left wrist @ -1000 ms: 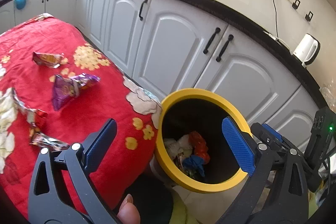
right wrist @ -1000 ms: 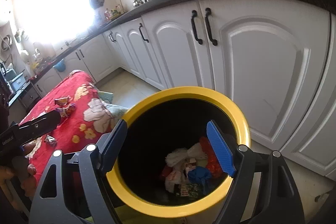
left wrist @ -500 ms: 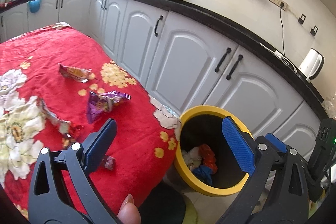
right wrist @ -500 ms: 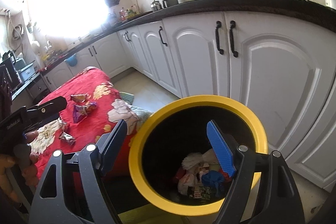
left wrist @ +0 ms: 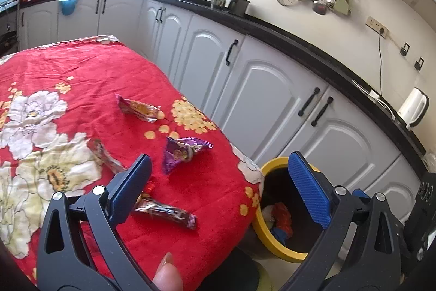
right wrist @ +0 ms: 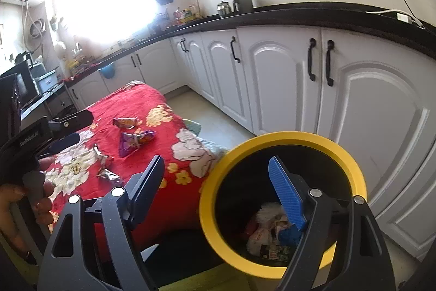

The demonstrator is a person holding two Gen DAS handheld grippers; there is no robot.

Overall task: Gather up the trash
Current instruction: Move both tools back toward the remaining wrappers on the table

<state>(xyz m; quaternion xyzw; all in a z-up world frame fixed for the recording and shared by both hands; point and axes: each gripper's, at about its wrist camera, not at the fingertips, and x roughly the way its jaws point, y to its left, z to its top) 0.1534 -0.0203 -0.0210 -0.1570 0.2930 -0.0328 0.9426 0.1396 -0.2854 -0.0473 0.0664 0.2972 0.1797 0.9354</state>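
Several snack wrappers lie on the table's red flowered cloth [left wrist: 81, 72]: a purple one [left wrist: 185, 152], an orange one [left wrist: 139, 109], a dark one [left wrist: 166, 212] and a silvery strip [left wrist: 106, 157]. My left gripper [left wrist: 218, 168] hangs open and empty above the table's near corner, with the dark wrapper just beyond its left finger. On the floor beside the table stands a black bin with a yellow rim [right wrist: 283, 137], with crumpled trash [right wrist: 267, 233] at its bottom. My right gripper [right wrist: 216, 165] is open and empty above the bin's near left rim. The purple wrapper [right wrist: 135, 141] also shows from there.
White cabinet doors [right wrist: 286, 78] under a black counter [left wrist: 299, 45] run close behind the bin and table. A white kettle [left wrist: 412, 107] stands on the counter. A hand [right wrist: 16, 195] holds the left gripper [right wrist: 79, 128] at the left of the right wrist view.
Both grippers have drawn back and up from the bin. The bin now looks smaller and more of the red table with its wrappers has come into view. Both stay open.
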